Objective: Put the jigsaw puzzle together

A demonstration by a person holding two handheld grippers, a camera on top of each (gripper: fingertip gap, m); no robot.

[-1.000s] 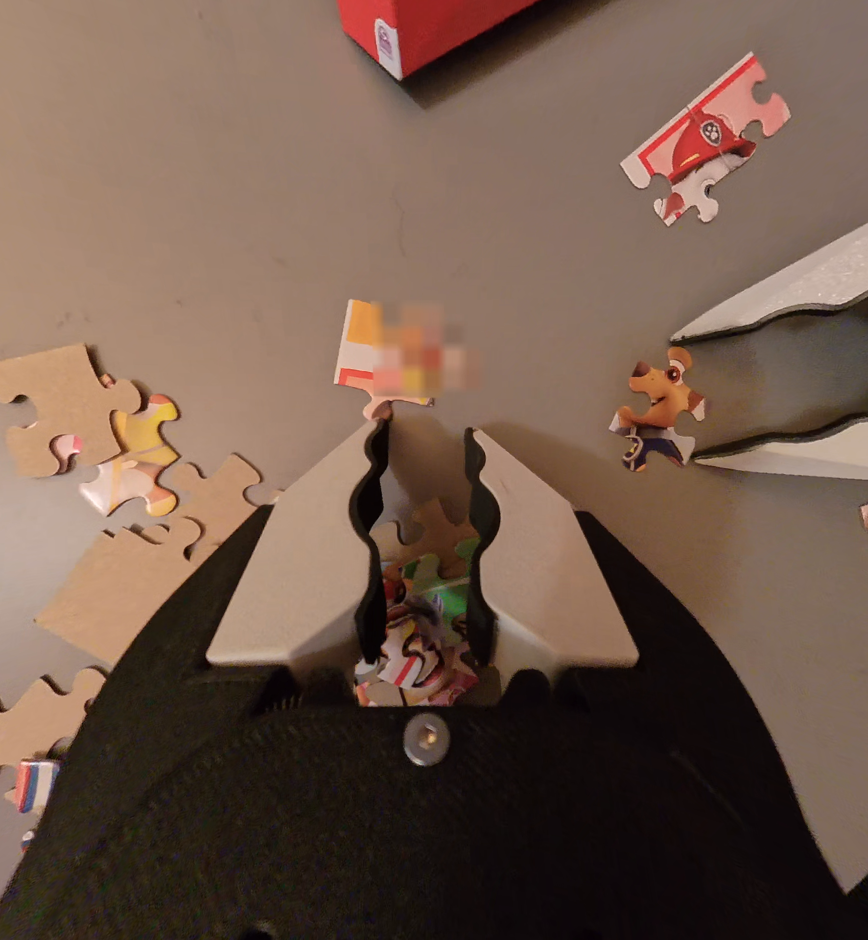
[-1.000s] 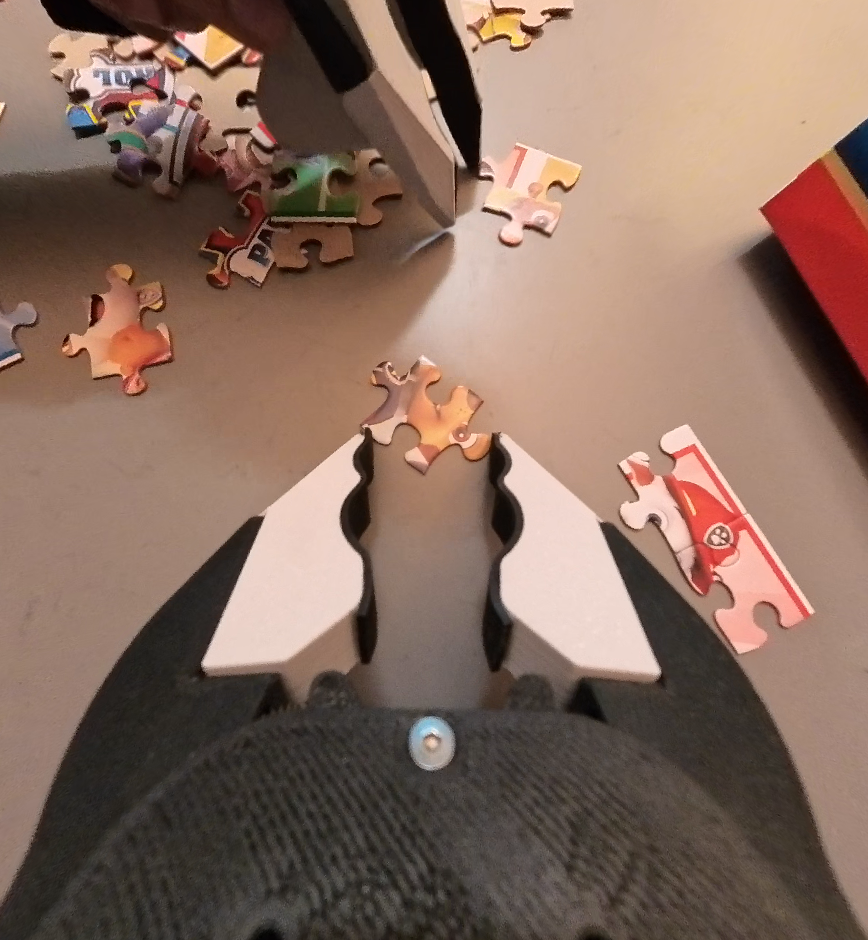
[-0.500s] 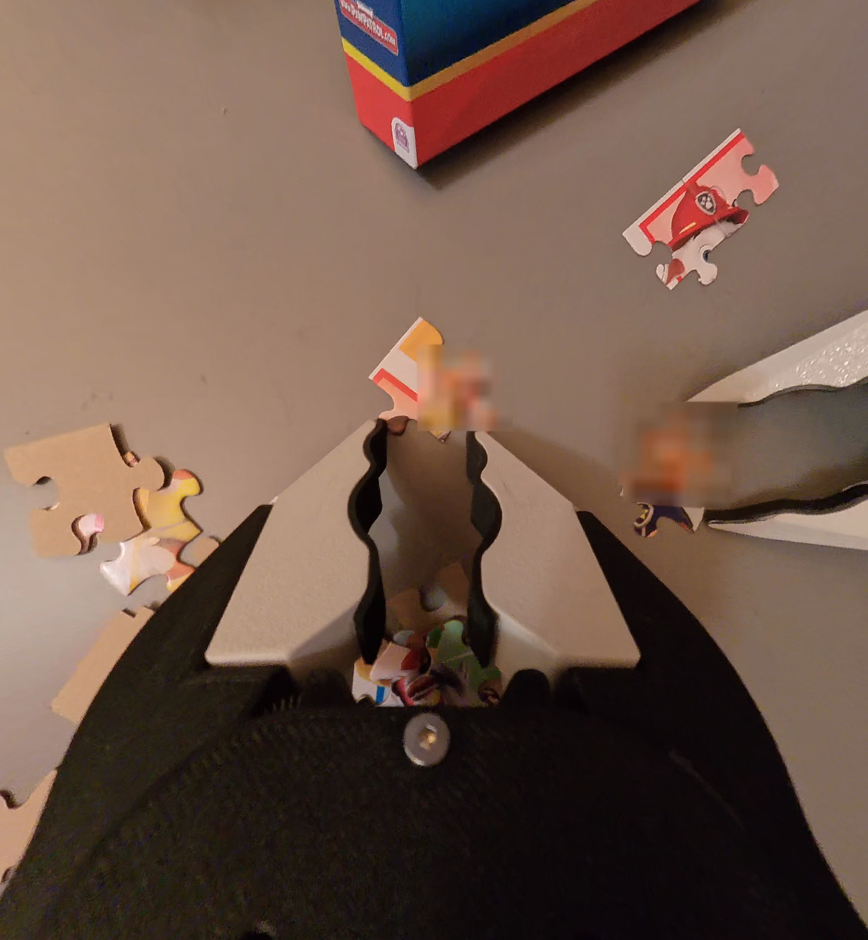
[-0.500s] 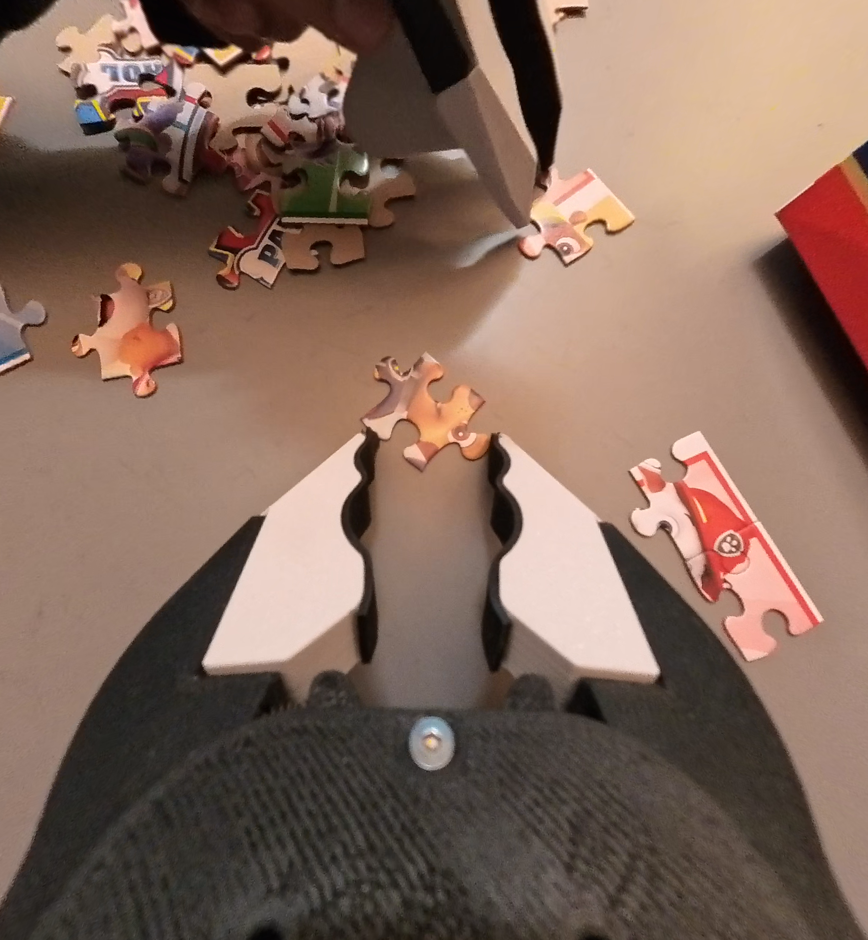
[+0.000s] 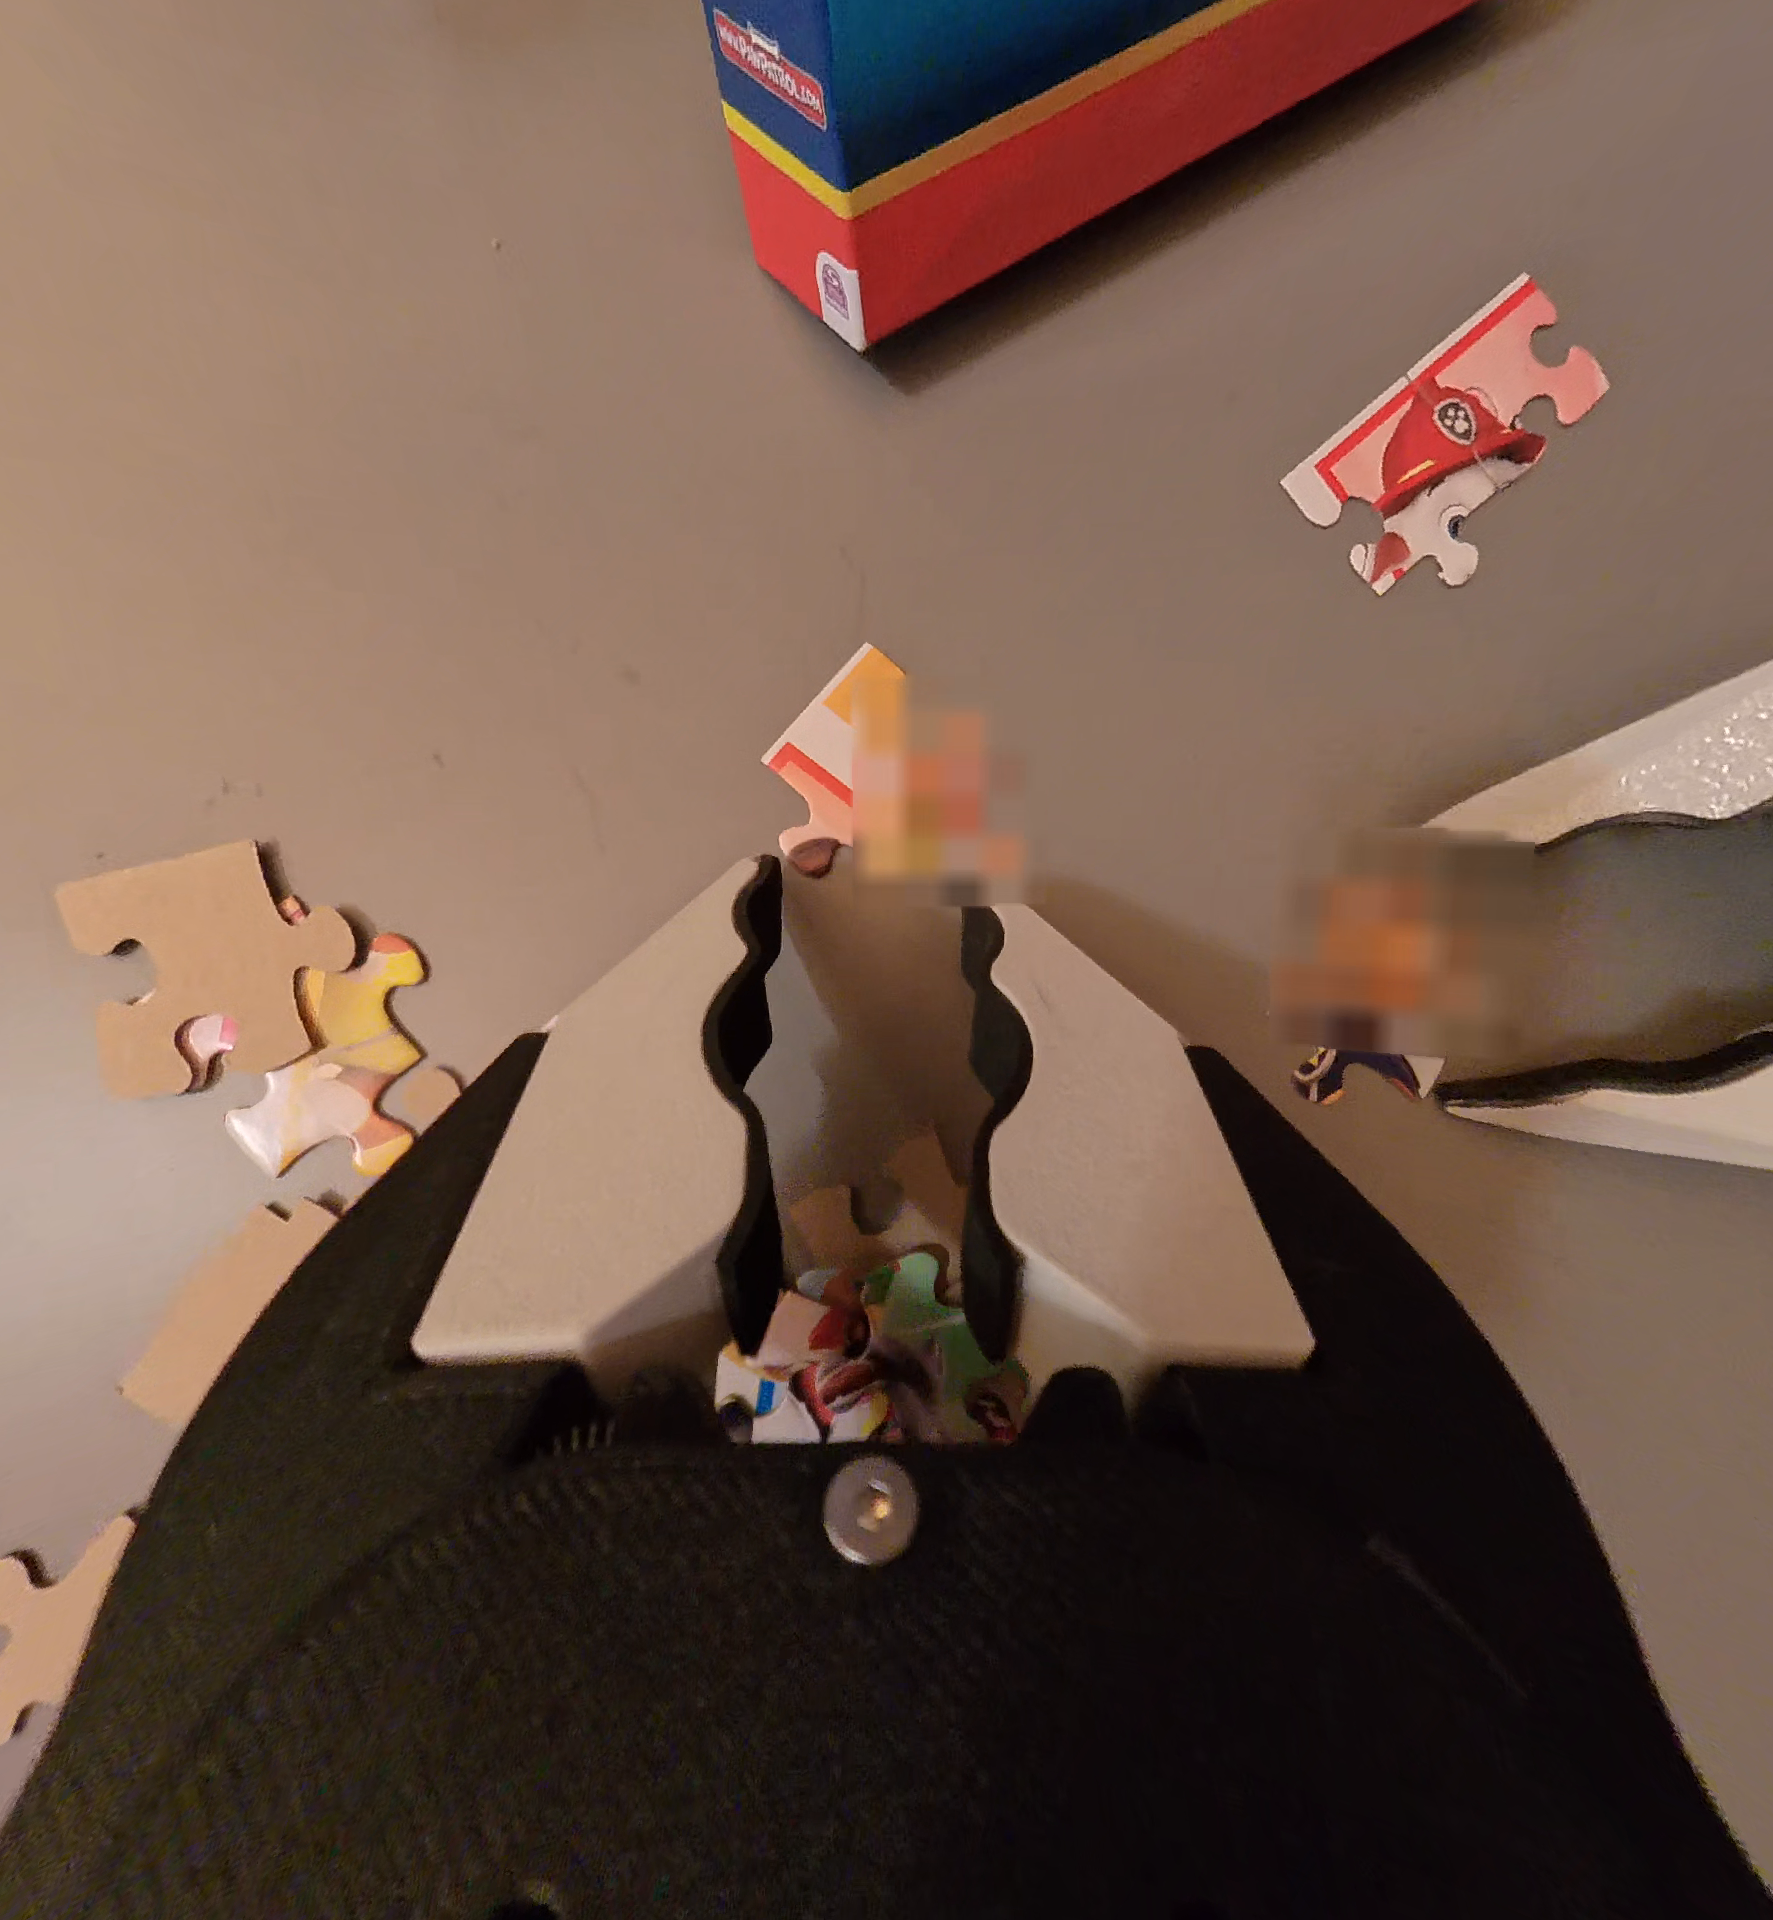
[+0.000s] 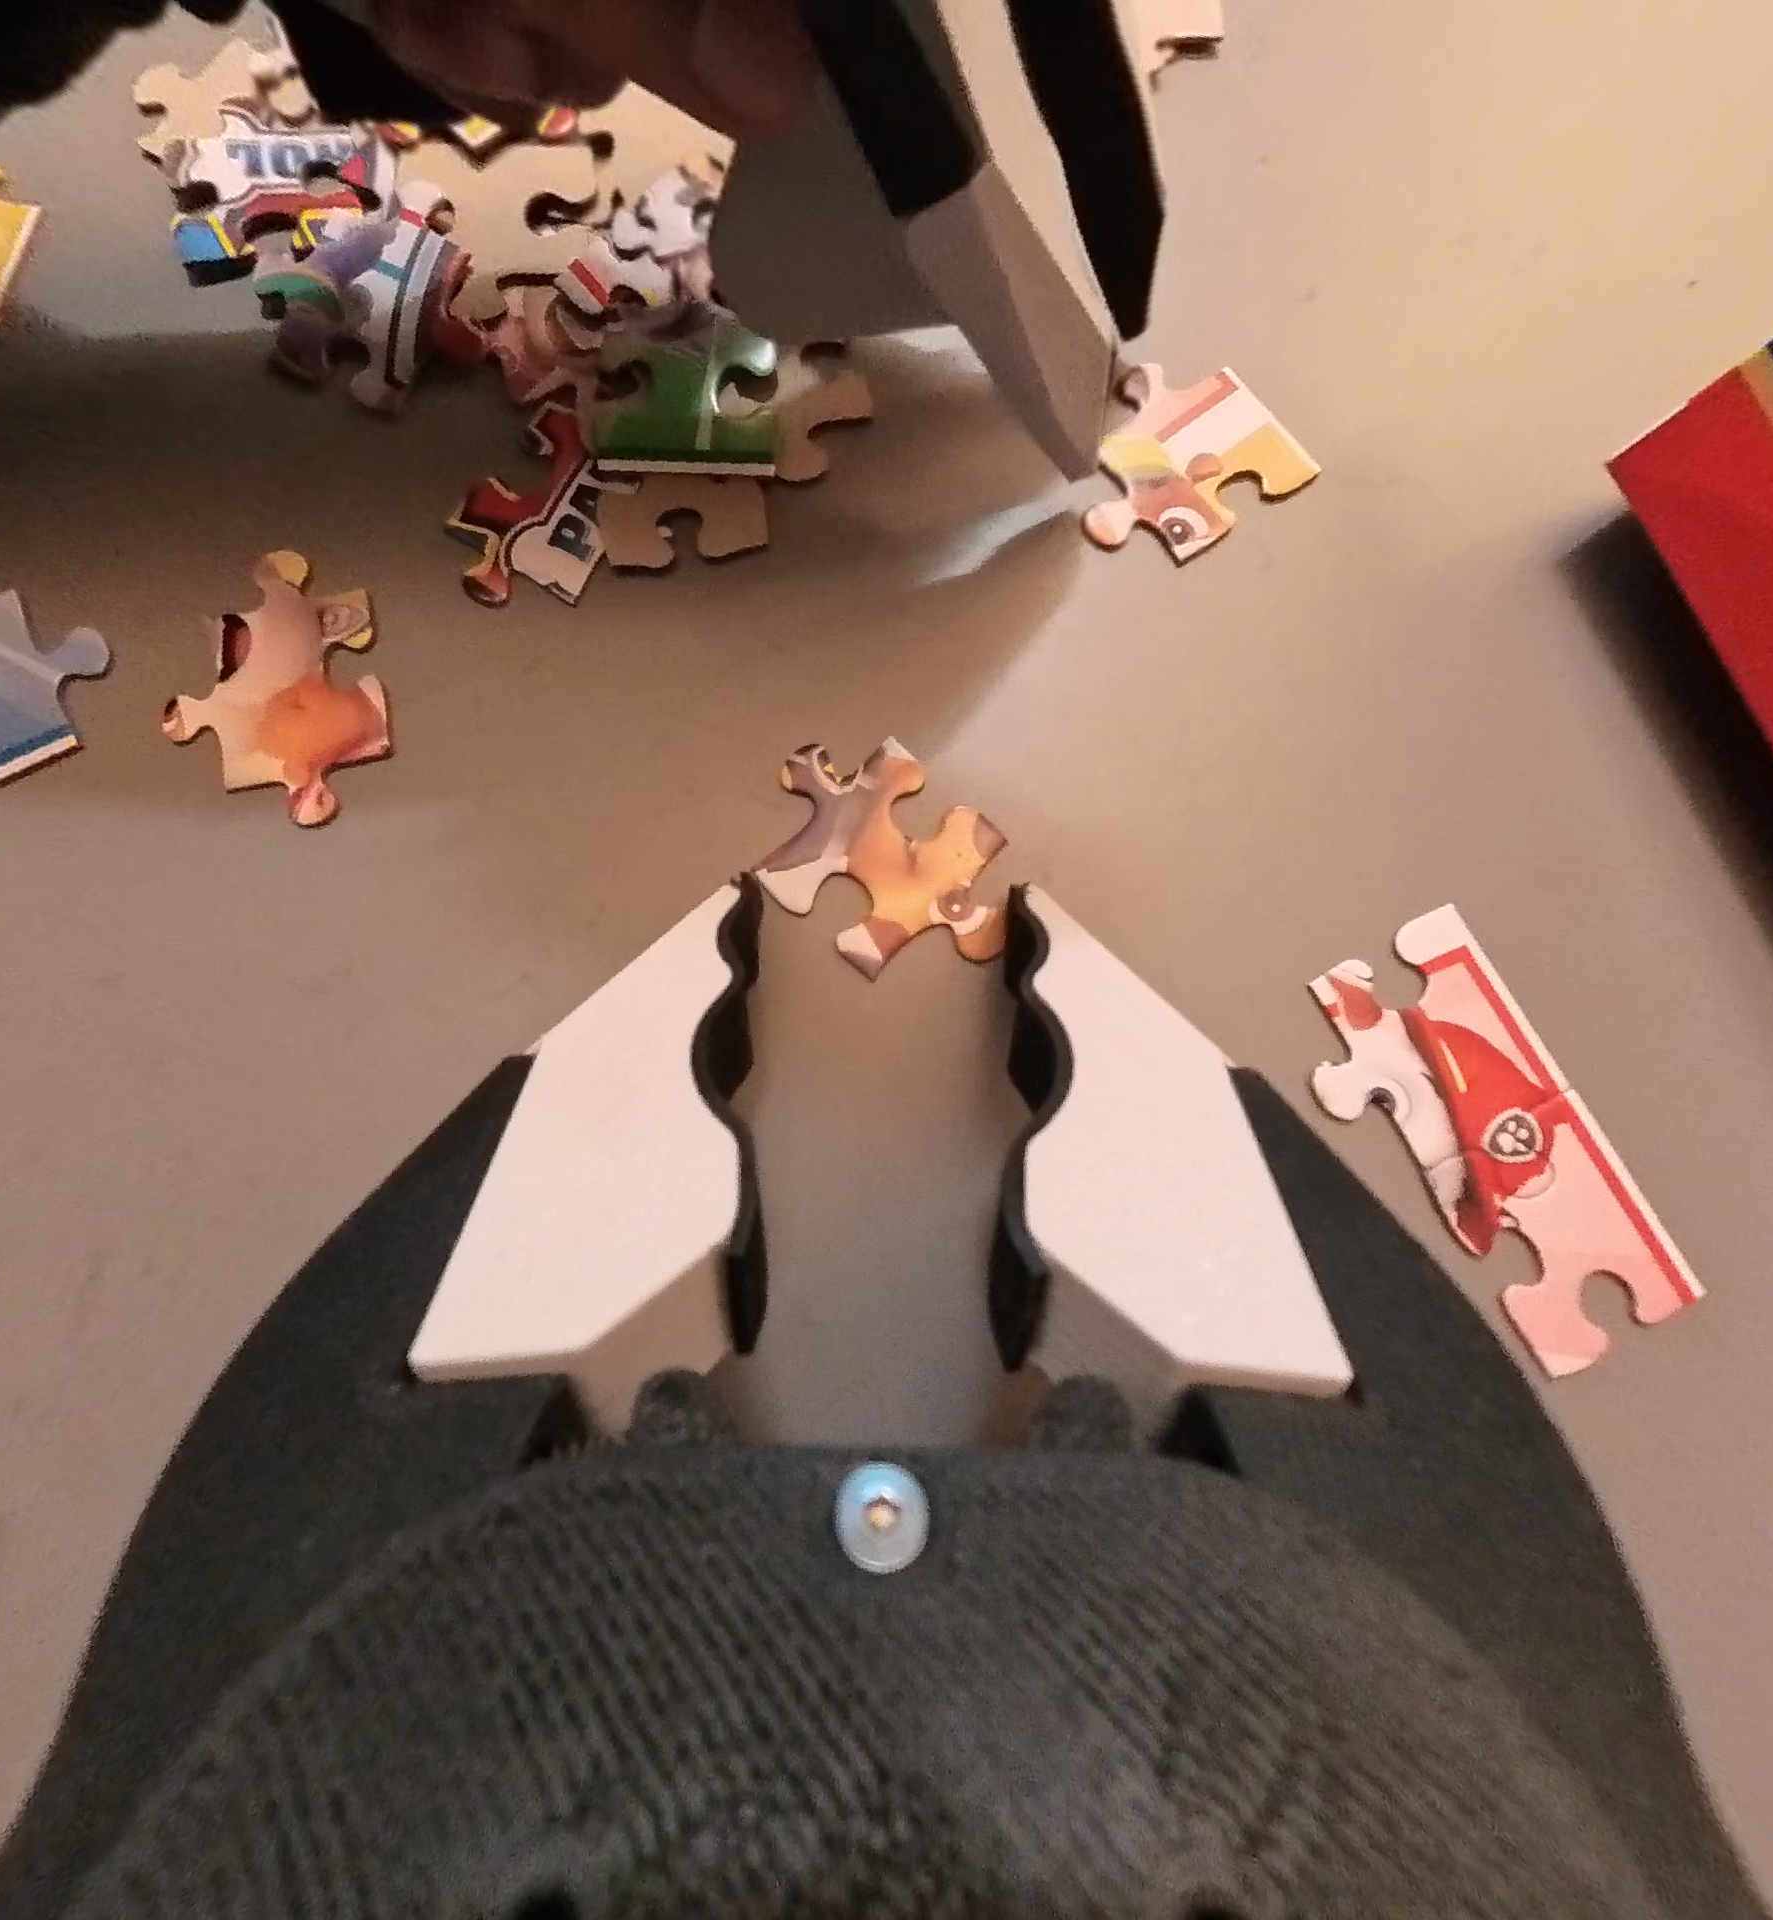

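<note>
My left gripper (image 5: 874,891) is open, low over the grey table. A yellow, white and pink puzzle piece (image 5: 820,748) lies flat just ahead of its tips, one tab beside the left fingertip (image 5: 762,883). The right wrist view shows the same piece (image 6: 1199,457) against the tip of that gripper (image 6: 1105,416). My right gripper (image 6: 880,899) is shut on a brown and orange puzzle piece (image 6: 892,852), which lies flat on the table with both pads touching its edges. In the left wrist view the right gripper (image 5: 1433,961) reaches in from the right.
A red and blue box (image 5: 965,187) stands ahead, also at the right edge of the right wrist view (image 6: 1755,520). Two joined red and pink pieces (image 6: 1495,1143) lie right of my right gripper. A heap of pieces (image 6: 549,343) and a hand (image 6: 549,52) are far left.
My left gripper moved forward towards the box, and the yellow and pink piece slid and turned at its tips. Its jaws then opened a little. My right gripper and its piece hardly moved.
</note>
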